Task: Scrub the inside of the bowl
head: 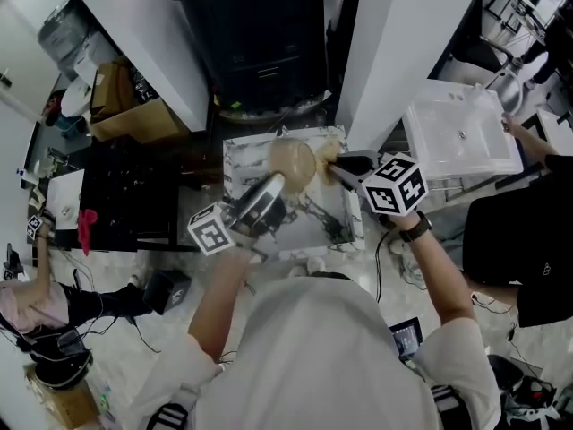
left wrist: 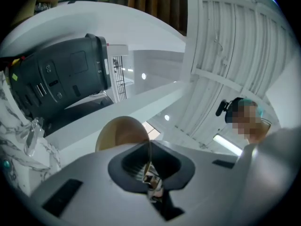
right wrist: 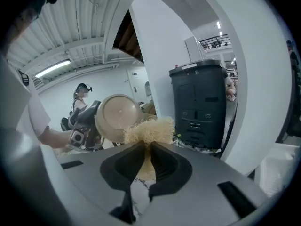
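Observation:
A beige bowl [head: 291, 161] is held up on edge above the marble table top [head: 333, 227]. My left gripper [head: 266, 197] is shut on its rim, and in the left gripper view the thin rim runs between the jaws [left wrist: 148, 150] with the bowl [left wrist: 120, 133] standing up beyond them. My right gripper [head: 338, 165] is shut on a pale fibrous scrubber [head: 324, 153]. In the right gripper view the scrubber [right wrist: 149, 130] bulges out past the jaws [right wrist: 146, 150], right beside the bowl [right wrist: 117, 116] and at its rim. I cannot tell whether they touch.
A black bin [head: 260, 34] stands behind the table between two white pillars. A white sink [head: 461, 133] lies to the right, with a black table [head: 125, 195] and a cardboard box [head: 125, 106] to the left. Other people are at both sides.

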`<control>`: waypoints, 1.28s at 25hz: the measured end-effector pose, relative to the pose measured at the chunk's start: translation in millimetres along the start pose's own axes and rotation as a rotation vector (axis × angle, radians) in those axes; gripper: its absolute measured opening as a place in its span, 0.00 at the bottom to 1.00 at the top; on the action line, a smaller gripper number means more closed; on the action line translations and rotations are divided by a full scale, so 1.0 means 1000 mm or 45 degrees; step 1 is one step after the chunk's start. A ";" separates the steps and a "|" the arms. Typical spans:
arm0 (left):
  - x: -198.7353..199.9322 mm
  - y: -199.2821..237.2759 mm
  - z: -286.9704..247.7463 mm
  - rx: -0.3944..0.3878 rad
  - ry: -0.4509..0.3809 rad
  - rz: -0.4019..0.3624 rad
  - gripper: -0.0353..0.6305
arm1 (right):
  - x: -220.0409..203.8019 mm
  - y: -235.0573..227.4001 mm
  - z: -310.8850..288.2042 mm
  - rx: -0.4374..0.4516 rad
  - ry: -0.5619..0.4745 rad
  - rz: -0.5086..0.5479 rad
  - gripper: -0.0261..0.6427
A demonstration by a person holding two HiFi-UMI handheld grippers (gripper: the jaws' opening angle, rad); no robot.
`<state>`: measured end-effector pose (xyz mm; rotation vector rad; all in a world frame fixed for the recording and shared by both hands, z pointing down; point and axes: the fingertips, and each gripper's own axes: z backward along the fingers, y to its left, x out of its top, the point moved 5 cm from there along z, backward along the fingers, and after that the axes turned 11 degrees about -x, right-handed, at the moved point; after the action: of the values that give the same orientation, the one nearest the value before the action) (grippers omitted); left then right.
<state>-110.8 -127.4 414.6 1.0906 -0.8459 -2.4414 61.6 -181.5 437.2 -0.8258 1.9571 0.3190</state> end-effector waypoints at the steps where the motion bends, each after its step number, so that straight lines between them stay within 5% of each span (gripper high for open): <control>1: 0.004 0.002 0.002 0.018 -0.006 -0.021 0.08 | -0.002 0.005 0.000 0.019 0.010 0.011 0.11; 9: -0.002 0.026 0.004 0.130 0.084 -0.079 0.08 | 0.017 0.047 0.014 0.132 -0.034 0.113 0.11; 19: -0.032 0.003 -0.006 0.008 0.237 -0.054 0.08 | 0.040 0.003 0.012 -0.046 -0.088 0.122 0.11; 32: 0.006 0.013 0.012 0.031 -0.045 -0.003 0.08 | -0.002 0.021 -0.001 -0.016 0.039 0.136 0.11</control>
<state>-123.0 -136.1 425.3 1.0607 -0.8874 -2.4650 47.8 -166.1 437.1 -0.7397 2.0341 0.3841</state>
